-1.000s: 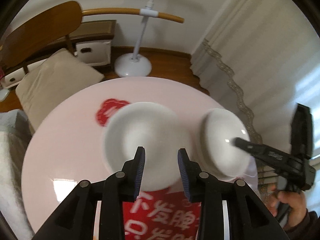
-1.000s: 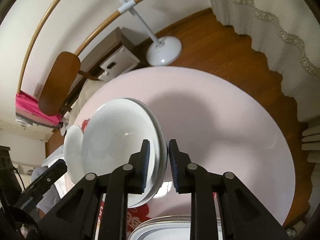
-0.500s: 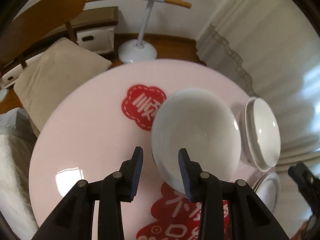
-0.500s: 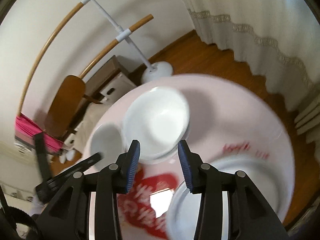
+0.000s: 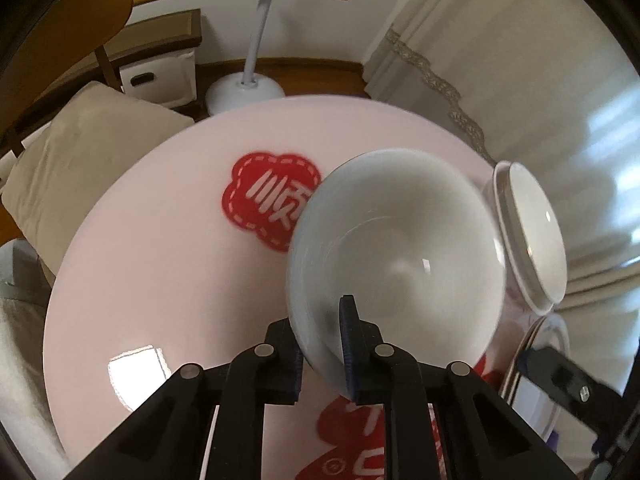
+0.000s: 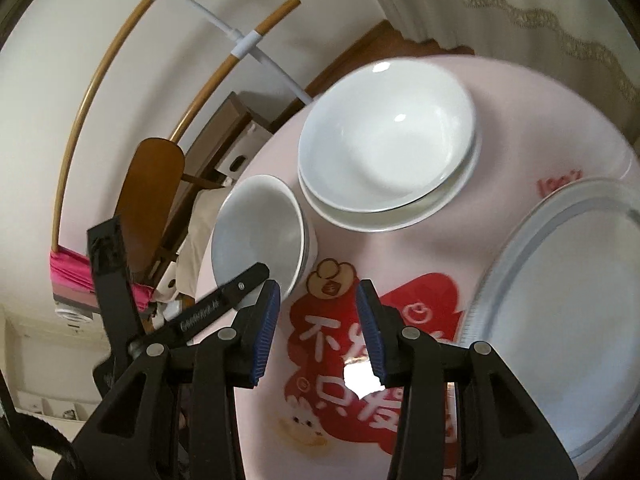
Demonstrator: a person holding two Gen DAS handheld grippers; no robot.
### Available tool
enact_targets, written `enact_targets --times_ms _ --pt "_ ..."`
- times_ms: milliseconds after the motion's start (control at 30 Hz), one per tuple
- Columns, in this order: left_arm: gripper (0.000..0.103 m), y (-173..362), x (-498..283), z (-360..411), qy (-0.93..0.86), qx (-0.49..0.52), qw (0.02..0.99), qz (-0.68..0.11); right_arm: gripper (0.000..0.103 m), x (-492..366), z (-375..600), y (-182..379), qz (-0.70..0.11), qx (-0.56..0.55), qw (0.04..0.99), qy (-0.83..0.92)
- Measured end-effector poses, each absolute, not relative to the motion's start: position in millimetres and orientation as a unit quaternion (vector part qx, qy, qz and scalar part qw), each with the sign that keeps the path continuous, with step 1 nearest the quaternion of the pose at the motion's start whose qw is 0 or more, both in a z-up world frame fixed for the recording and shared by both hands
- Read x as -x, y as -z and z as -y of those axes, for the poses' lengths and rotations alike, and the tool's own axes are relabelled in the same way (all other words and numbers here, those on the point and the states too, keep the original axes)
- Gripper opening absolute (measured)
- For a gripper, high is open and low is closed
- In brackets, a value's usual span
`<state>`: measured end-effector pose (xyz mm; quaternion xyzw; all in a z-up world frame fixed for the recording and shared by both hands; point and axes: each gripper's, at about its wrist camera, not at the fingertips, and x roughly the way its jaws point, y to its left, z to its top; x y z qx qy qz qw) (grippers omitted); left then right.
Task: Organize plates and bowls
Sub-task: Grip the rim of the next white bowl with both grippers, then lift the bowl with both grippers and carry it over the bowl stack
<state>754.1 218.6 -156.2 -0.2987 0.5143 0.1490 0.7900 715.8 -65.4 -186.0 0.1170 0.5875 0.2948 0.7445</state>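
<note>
The left gripper was clamped on the near rim of a small white bowl, one blue pad inside the rim and the other outside; its jaws had just been closing, and the bowl sat tilted between them. That bowl was over the near-left part of the round pink table, just beside a red flower-shaped print. The right gripper stood released, nothing between its pads, over the red printed panel at the table's near edge.

Counted from the right wrist view: one small bowl in the left gripper, two wide shallow bowls nested one in the other farther in, and one large plate with a grey rim band at the near-right edge. The small bowl lay just beside the nested pair; whether they touched could not be told.

Bare pink surface was open on the table's left half and along its far edge. Beyond the far edge stood a white stand base on the wood floor, a wooden chair with a beige cushion to the left, and a curtain to the right.
</note>
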Motion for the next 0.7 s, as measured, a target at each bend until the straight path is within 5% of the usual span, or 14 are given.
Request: enact_targets --times_ms 367,567,700 --pt "0.013 163.3 -741.0 -223.9 -0.129 0.310 0.797 -0.501 0.041 -725.3 25.7 213.5 -0.594 -0.082 0.746 -0.290" --pt "0.013 166.4 -742.8 -225.6 -0.134 0.314 0.796 -0.500 0.014 -723.9 14.1 217.9 -0.587 -0.059 0.748 -0.303" --pt "0.012 163.2 -739.7 -221.8 -0.142 0.315 0.796 -0.498 0.014 -730.1 14.7 219.5 -0.595 -0.062 0.735 -0.318"
